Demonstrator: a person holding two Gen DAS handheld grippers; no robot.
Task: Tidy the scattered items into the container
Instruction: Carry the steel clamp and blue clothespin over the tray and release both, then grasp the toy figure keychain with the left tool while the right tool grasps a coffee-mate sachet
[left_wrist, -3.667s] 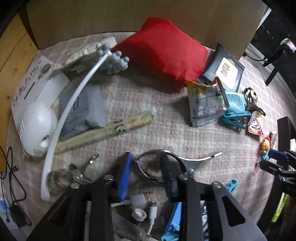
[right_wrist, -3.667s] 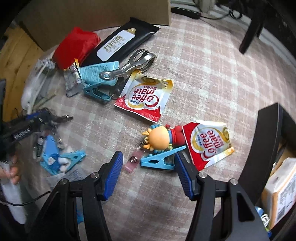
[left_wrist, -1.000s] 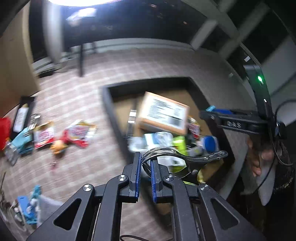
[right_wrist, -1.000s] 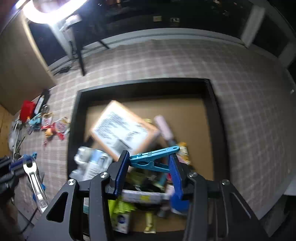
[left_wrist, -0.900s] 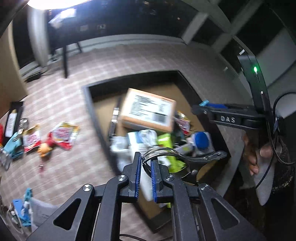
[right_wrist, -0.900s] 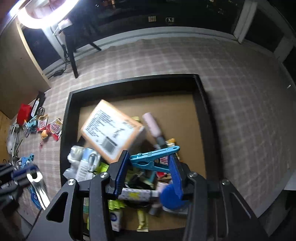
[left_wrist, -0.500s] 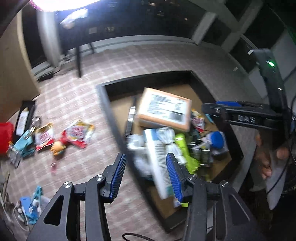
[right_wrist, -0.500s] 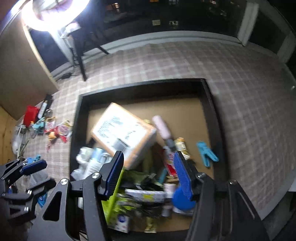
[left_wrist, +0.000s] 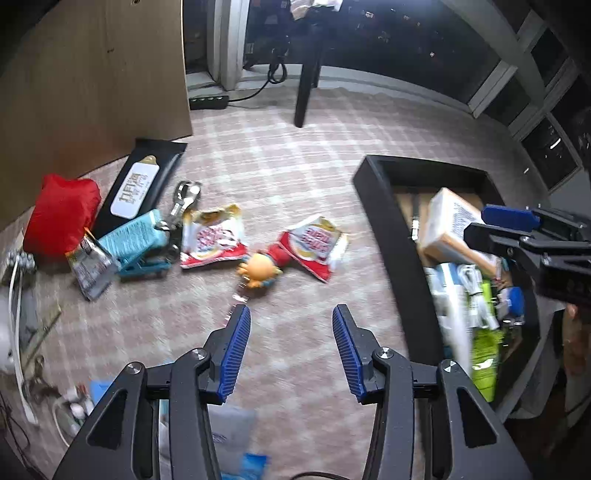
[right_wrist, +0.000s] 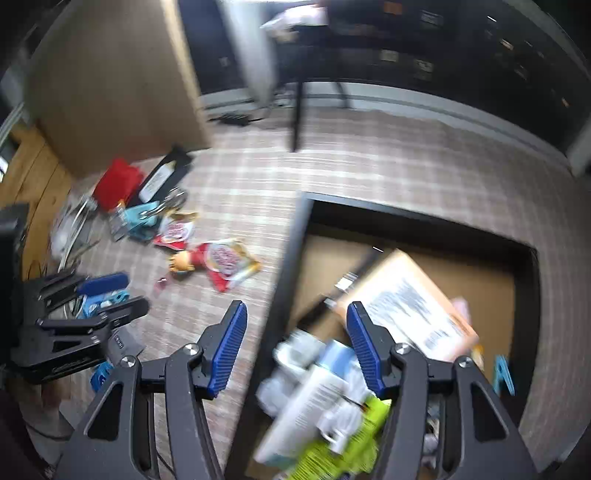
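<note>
The black container (left_wrist: 384, 221) sat on the checked carpet (left_wrist: 295, 155) to the right, already crowded with a cardboard box (right_wrist: 406, 306) and packets, its open top ready for more. The scattered items lay well apart from it, toward the wooden panel: red pouch (left_wrist: 61, 214), two sachets (left_wrist: 212, 236), a small doll (left_wrist: 258, 271). The left gripper (left_wrist: 291, 350) stood wide and empty above the carpet near the doll. The right gripper (right_wrist: 295, 350), its jaws having just opened further, held nothing over the container's left wall.
</note>
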